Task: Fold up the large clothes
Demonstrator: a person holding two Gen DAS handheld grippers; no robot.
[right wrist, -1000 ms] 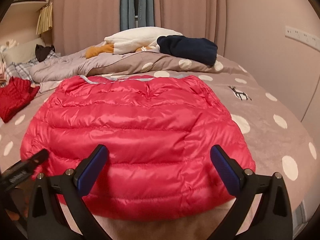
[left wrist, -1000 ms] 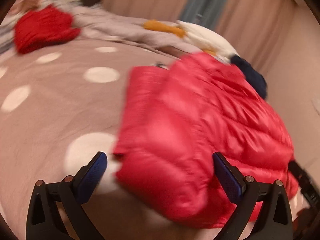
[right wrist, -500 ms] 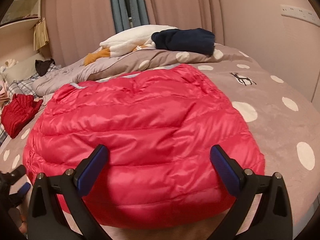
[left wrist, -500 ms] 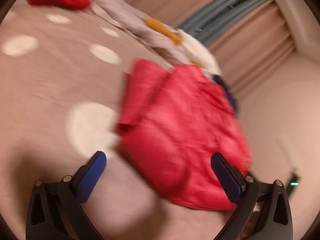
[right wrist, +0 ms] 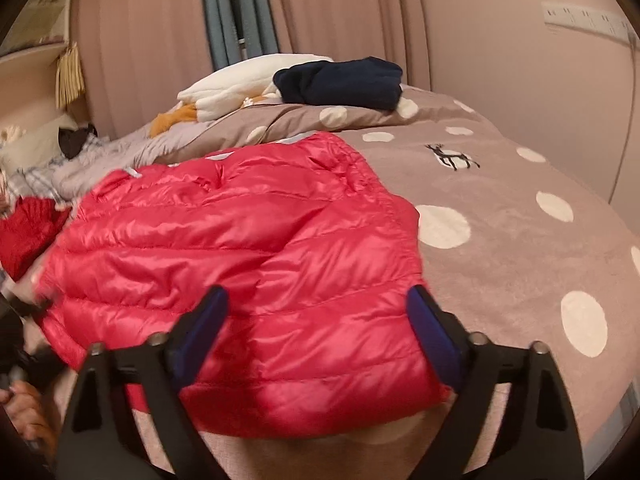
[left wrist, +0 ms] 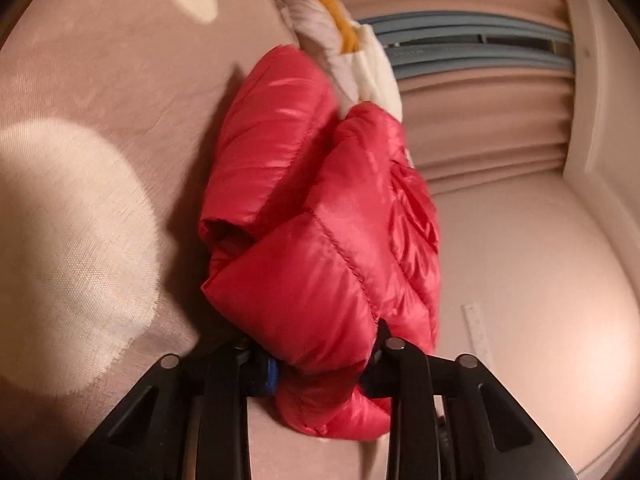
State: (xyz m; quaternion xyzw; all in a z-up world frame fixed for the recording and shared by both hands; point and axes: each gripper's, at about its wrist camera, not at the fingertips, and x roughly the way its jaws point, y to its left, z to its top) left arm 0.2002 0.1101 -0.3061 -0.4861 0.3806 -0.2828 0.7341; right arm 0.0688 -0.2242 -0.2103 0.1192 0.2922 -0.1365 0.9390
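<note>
Left gripper [left wrist: 320,364] jaws just closed, pinching red jacket [right wrist: 248,264] corner; right gripper [right wrist: 316,320] jaws narrowing, astride hem; navy garment [right wrist: 340,82] beyond.

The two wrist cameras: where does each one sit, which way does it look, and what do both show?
Left wrist: on the left gripper, rolled sideways, close on the red jacket; its jaws have just been closing and grip the hem.
Right wrist: on the right gripper, looking along the bed toward the curtains; jaws just closing, astride the hem, not pressing; a hand shows at lower left.
Shared: the jacket, bed, curtains.
</note>
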